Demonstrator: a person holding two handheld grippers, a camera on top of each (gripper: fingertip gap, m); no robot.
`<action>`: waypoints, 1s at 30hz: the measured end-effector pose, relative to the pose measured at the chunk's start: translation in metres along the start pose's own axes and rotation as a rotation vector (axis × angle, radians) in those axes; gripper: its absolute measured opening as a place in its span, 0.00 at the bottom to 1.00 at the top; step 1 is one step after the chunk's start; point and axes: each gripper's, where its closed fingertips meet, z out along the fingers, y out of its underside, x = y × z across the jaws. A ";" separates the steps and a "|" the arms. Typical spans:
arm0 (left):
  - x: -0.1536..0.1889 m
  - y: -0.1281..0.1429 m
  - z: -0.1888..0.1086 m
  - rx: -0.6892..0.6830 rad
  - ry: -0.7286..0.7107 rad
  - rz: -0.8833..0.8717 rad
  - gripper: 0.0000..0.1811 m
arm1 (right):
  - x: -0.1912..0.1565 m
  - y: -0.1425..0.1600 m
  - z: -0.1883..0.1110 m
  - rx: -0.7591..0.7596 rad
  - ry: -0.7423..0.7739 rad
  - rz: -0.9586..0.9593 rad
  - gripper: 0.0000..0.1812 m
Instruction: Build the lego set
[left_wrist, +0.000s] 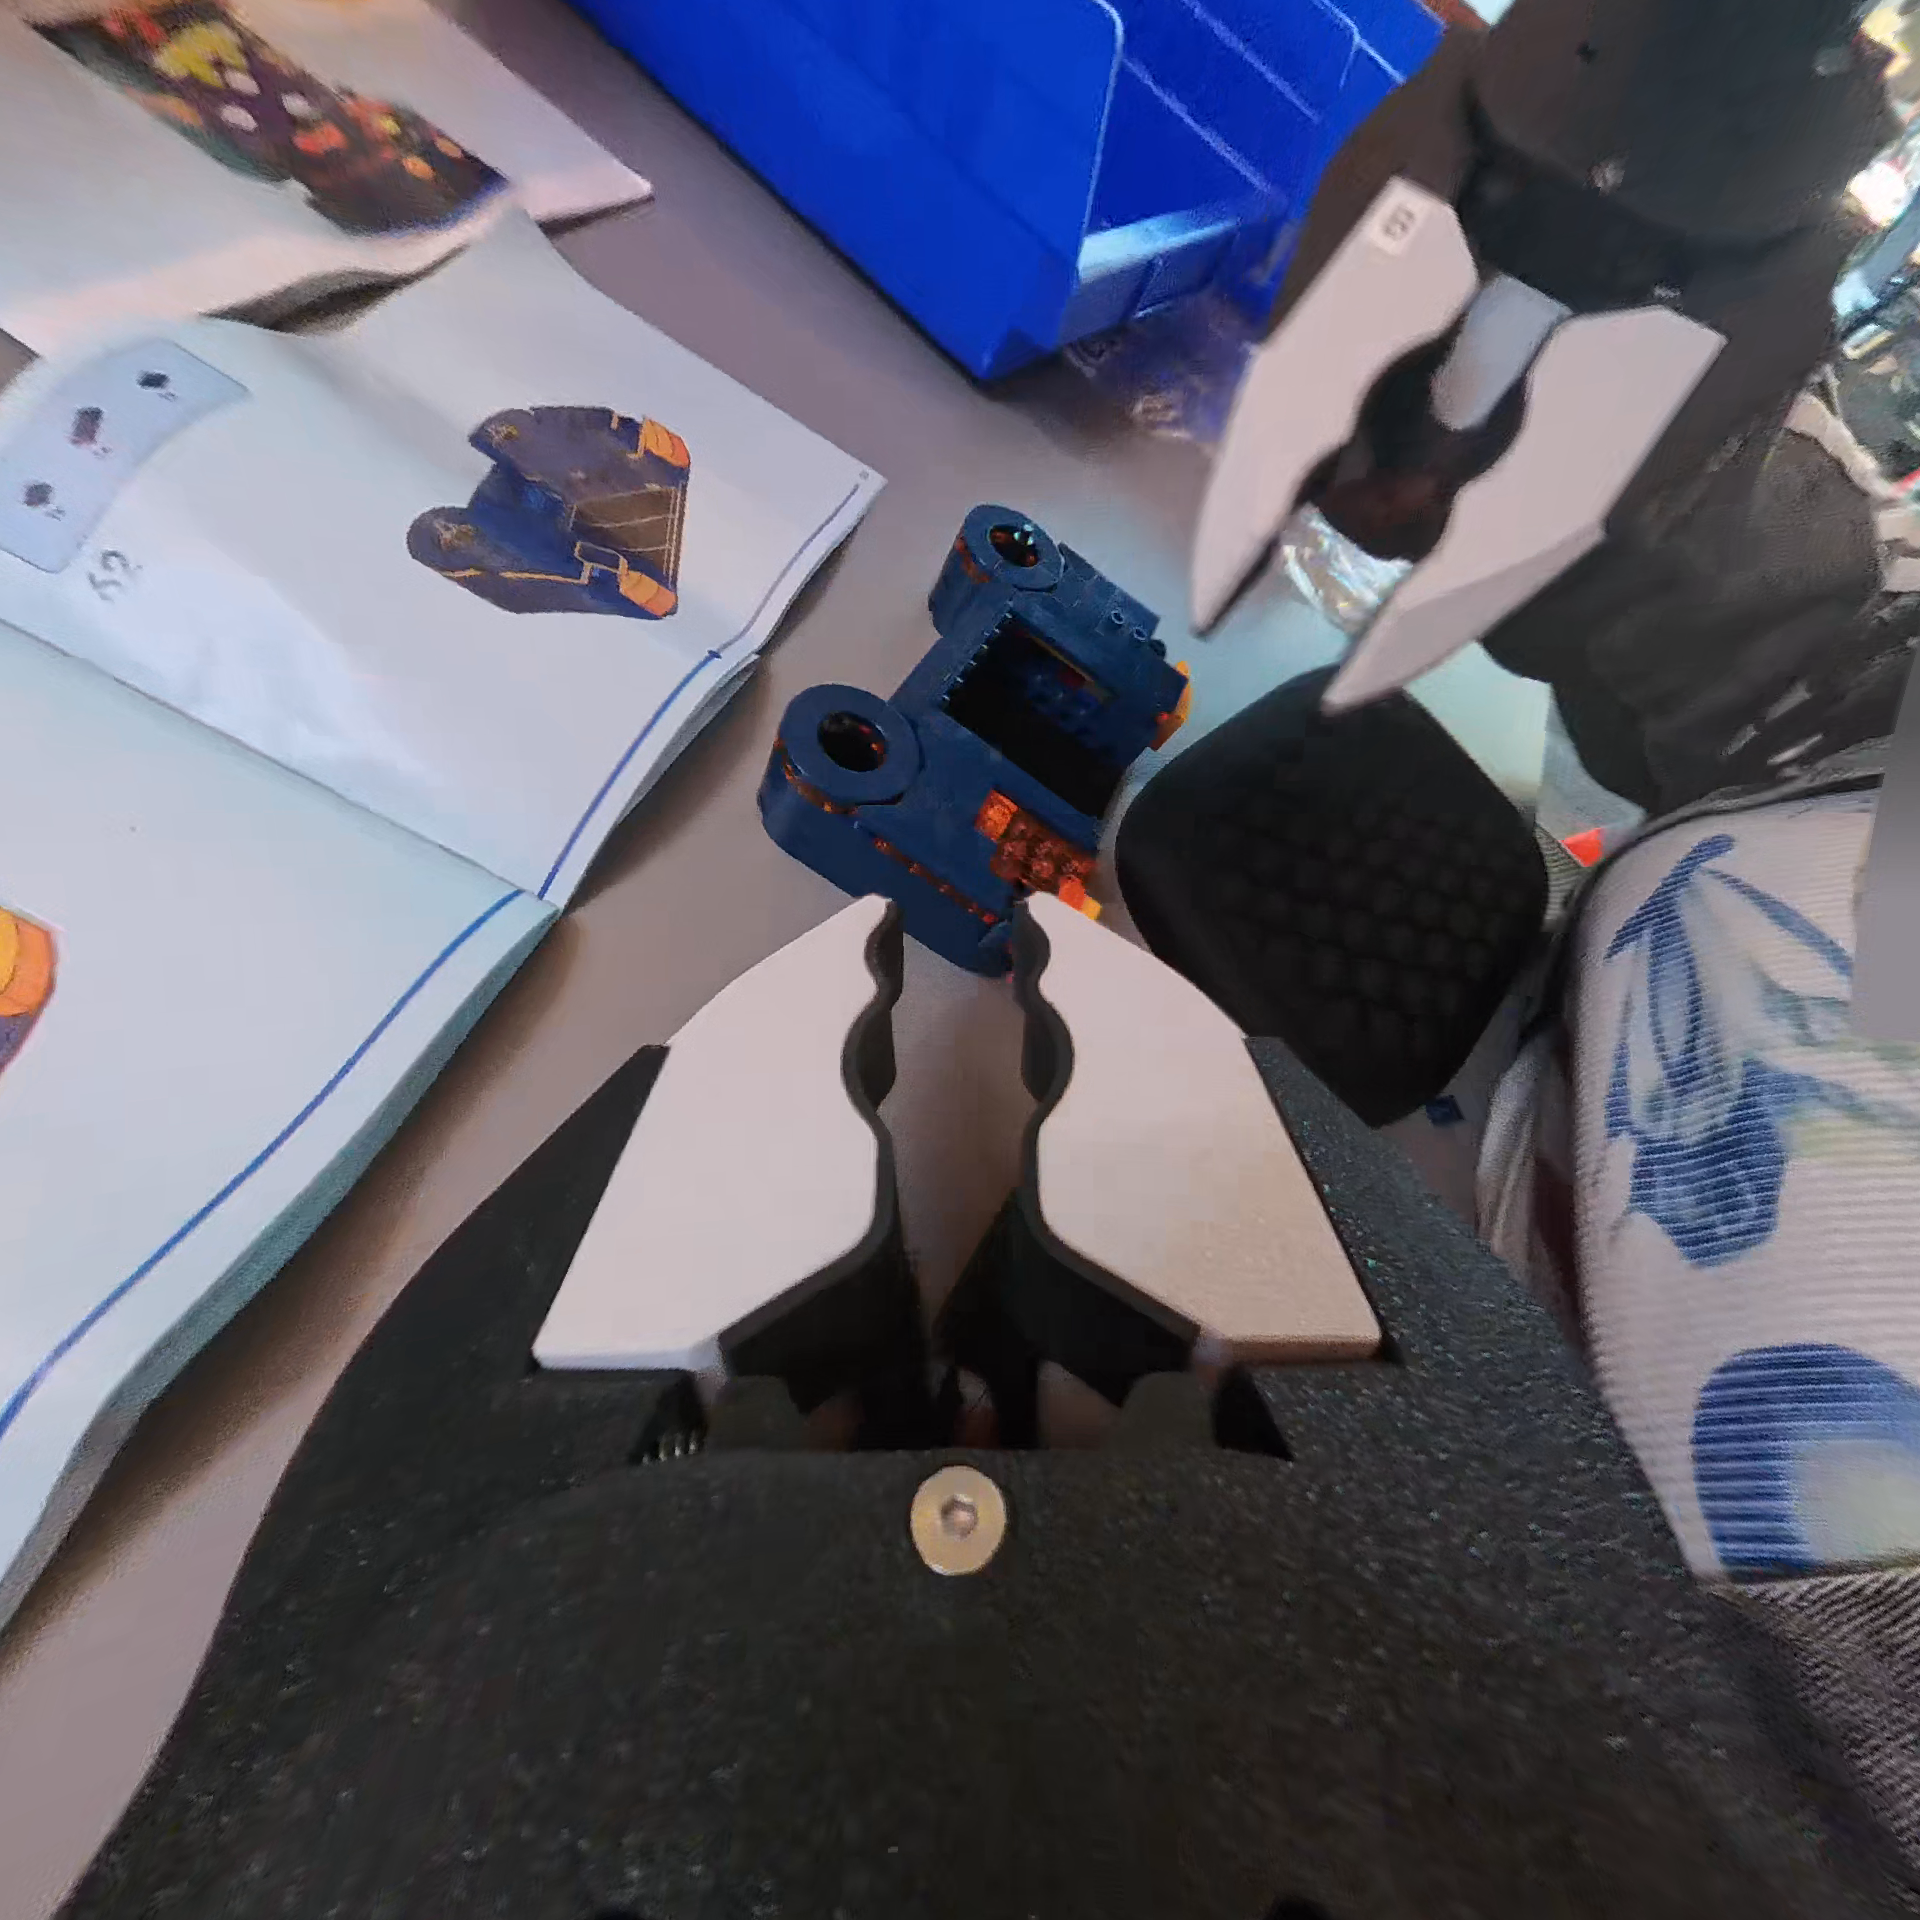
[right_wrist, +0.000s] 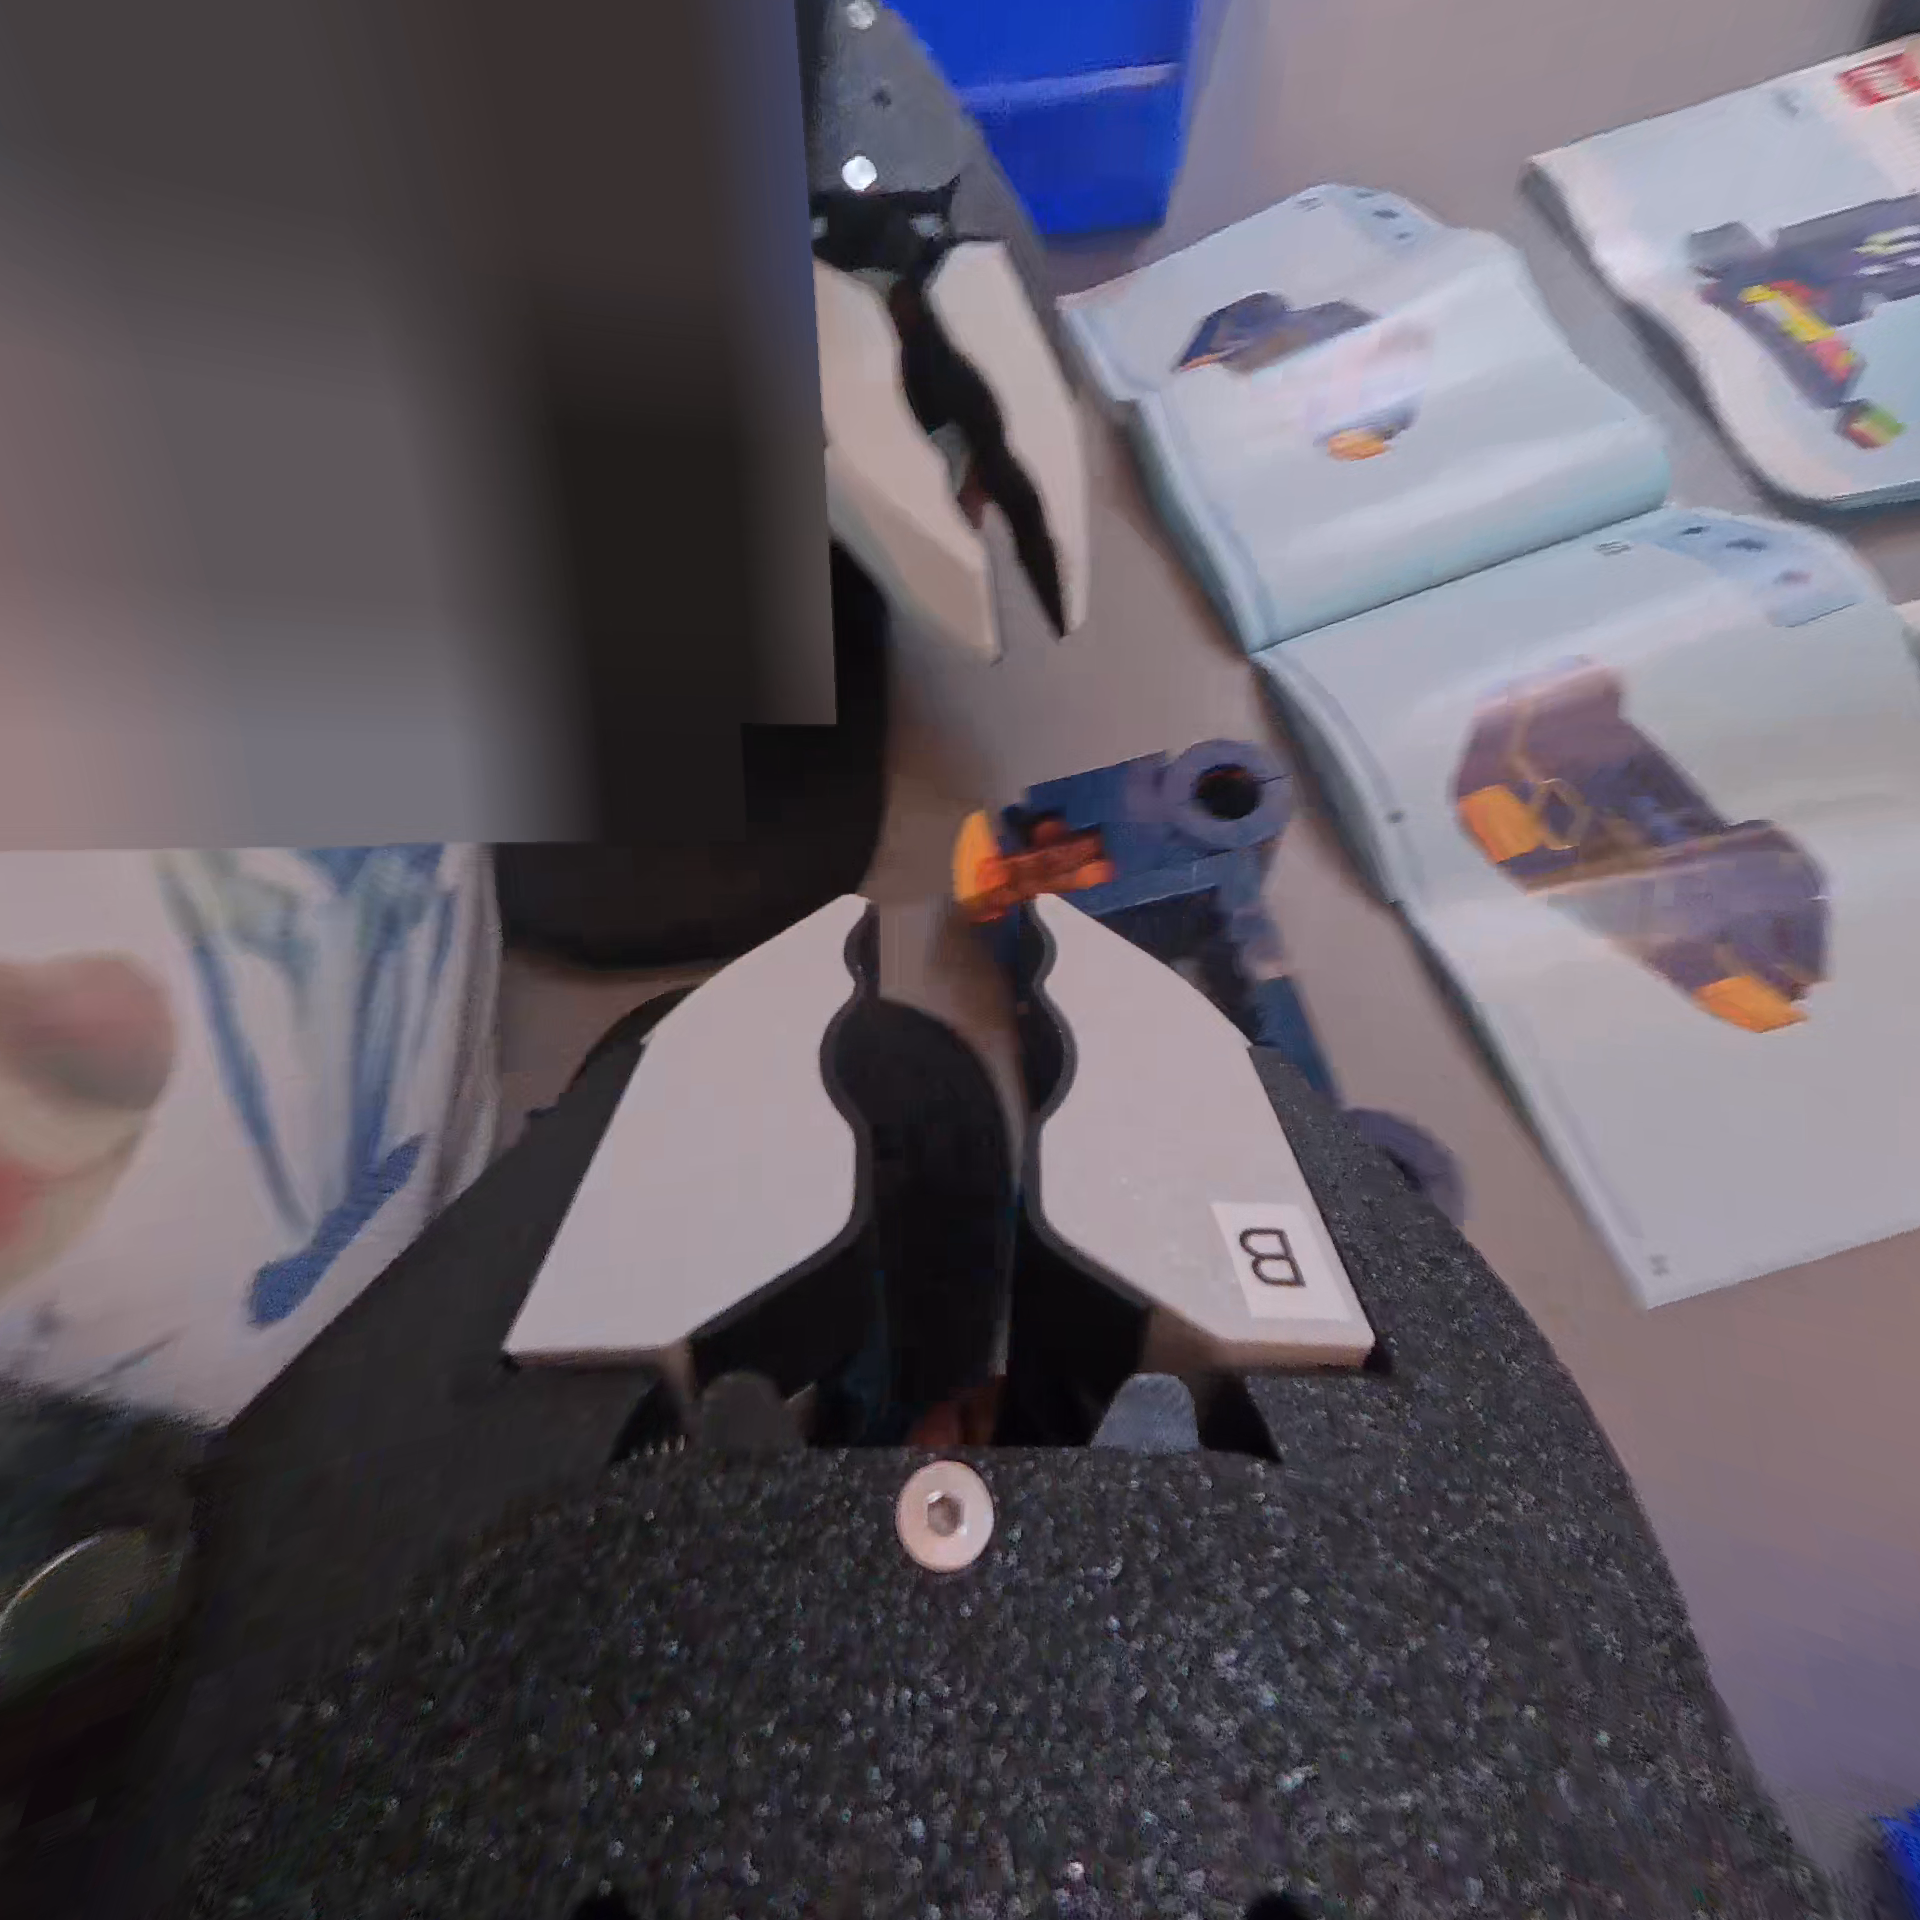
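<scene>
Glossy plastic lego model (left_wrist: 977, 748), paper booklet (left_wrist: 312, 665), grainy matt tongs (left_wrist: 951, 920).

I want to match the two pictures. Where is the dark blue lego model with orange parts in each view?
Left wrist view: the lego model is at the centre, just beyond the left gripper, whose jaws meet its lower end.
Right wrist view: the lego model is right of centre, partly hidden behind the right gripper.
Shared landmark: the open instruction booklet lies beside the model in both views.
</scene>
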 end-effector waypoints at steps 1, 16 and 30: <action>0.000 0.002 -0.003 0.011 -0.028 0.009 0.11 | -0.012 0.006 -0.002 -0.008 -0.021 0.000 0.13; 0.053 0.020 -0.028 0.129 -0.044 0.195 0.11 | -0.122 0.069 0.024 -0.171 -0.111 -0.392 0.05; 0.098 0.008 -0.034 0.325 0.248 -0.052 0.18 | -0.097 0.013 0.014 0.063 0.240 -0.721 0.01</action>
